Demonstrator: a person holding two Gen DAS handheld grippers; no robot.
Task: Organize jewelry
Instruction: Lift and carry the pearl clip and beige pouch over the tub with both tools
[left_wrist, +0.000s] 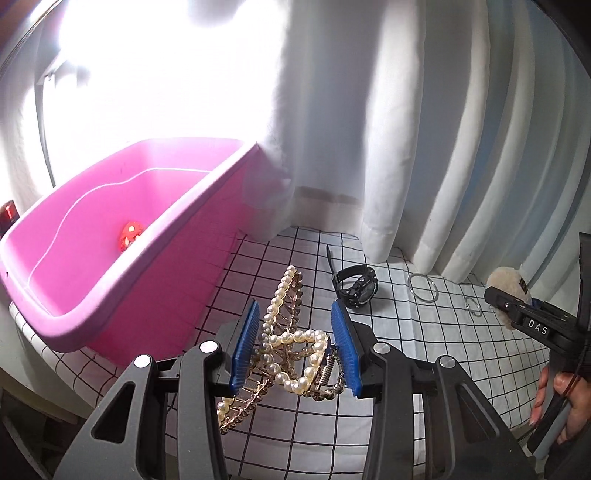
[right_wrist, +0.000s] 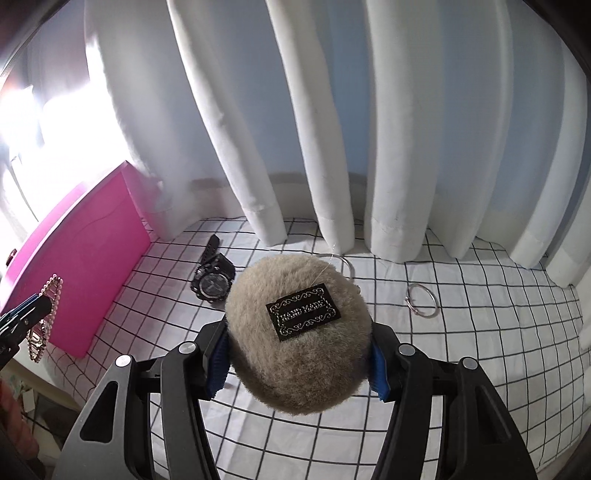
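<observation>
Left claw (left_wrist: 295, 343) shut on gold pearl-studded hair clip (left_wrist: 284, 339), held above the white black-grid cloth (left_wrist: 406, 369), just right of pink plastic tub (left_wrist: 92, 258). Right claw (right_wrist: 299, 358) clamped on beige fuzzy pom-pom w/ black label (right_wrist: 299, 332). Black digital wristwatch (left_wrist: 354, 286) lies on cloth right of tub; two silver bangles (right_wrist: 421, 299) further right. Small red-orange item (left_wrist: 130, 235) inside tub.

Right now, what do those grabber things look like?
Both grippers, left and right, have black plastic arms with round silver bolts and ribbed blue pads on the fingers. Seen from the left camera, the right one's side carries the white letters DAS.
</observation>
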